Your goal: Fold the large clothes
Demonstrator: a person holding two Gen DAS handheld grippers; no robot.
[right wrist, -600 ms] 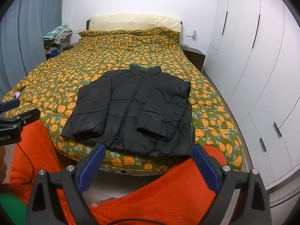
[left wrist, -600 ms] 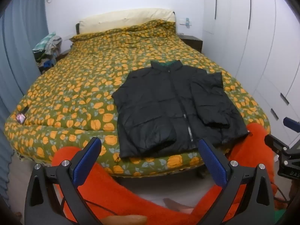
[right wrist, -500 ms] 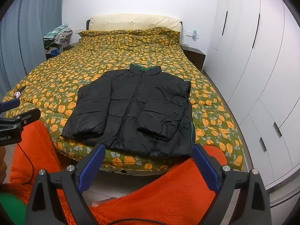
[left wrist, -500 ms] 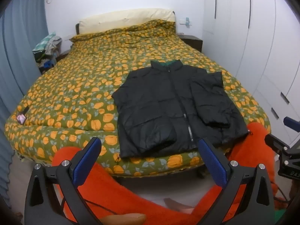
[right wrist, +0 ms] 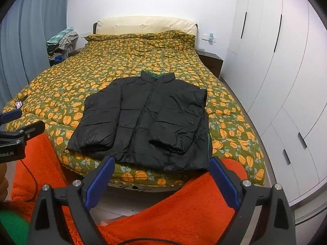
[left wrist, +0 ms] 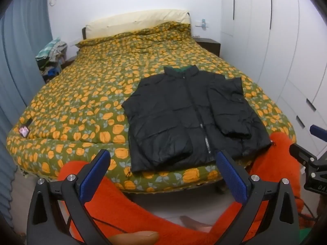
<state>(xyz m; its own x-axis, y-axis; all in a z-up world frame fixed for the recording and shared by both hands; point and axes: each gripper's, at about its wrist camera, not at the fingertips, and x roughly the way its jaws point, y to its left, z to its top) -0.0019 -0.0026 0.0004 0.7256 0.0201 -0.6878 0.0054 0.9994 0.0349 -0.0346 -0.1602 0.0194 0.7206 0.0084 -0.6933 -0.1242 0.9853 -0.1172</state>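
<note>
A black puffer jacket (left wrist: 190, 116) lies flat, zipped, collar away from me, near the foot edge of the bed, with both sleeves folded in over its front; it also shows in the right wrist view (right wrist: 147, 120). My left gripper (left wrist: 163, 175) is open and empty, held in the air short of the bed's foot edge, below the jacket's hem. My right gripper (right wrist: 161, 179) is open and empty, also short of the bed, below the hem. Each gripper shows at the edge of the other's view.
The bed (left wrist: 81, 106) has a green quilt with orange flowers (right wrist: 61, 94) and a cream headboard (right wrist: 147, 24). My orange fleece legs (right wrist: 184, 200) fill the foreground. White wardrobes (right wrist: 286, 81) stand right, a nightstand (right wrist: 210, 61) and a clothes pile (left wrist: 51, 51) at the back.
</note>
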